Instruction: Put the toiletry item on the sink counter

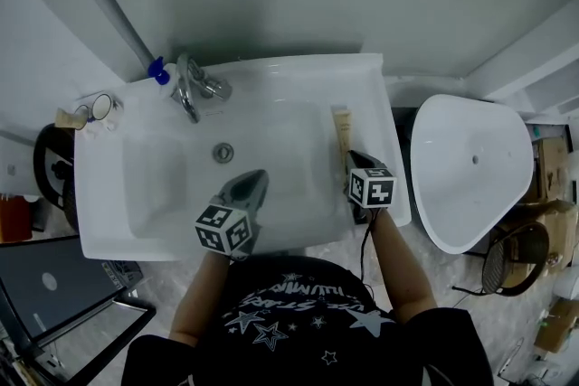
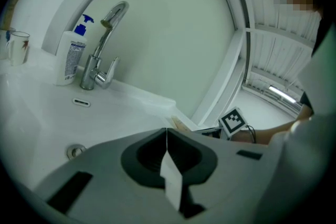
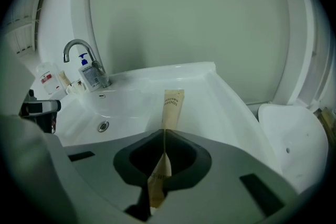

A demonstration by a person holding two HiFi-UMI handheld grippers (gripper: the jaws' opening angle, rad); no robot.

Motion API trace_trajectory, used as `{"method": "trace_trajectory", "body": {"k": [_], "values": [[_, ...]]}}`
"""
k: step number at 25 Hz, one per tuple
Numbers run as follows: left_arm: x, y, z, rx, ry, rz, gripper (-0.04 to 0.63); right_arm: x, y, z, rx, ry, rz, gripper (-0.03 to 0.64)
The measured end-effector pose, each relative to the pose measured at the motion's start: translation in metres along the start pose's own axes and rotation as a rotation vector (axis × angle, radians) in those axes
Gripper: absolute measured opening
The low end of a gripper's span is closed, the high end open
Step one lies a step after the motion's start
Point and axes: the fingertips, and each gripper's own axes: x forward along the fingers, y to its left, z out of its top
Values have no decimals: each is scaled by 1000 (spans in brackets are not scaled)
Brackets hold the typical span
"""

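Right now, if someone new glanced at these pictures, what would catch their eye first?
The white sink fills the head view, with a curved faucet and a blue-pump soap bottle at its back left. On its right rim, the right gripper is shut on a tan toothbrush packet. The left gripper hangs shut over the basin.

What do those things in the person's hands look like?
The left gripper and right gripper are grey and wedge-shaped, each topped by a cube of black-and-white square markers. A black cable trails from the right one. The shirt is black with stars.
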Motion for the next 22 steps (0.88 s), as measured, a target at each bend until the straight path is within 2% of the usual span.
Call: {"method": "trace_trajectory", "body": {"k": [9, 17, 22], "values": [[5, 1, 1, 11, 11, 2, 18, 10, 2, -6, -20, 60, 10, 52], [4, -3, -1, 12, 18, 3, 18, 14, 3, -8, -60, 60, 11, 100], [0, -5, -3, 21, 19, 11, 18, 13, 3, -6, -78, 50, 12, 106]]}}
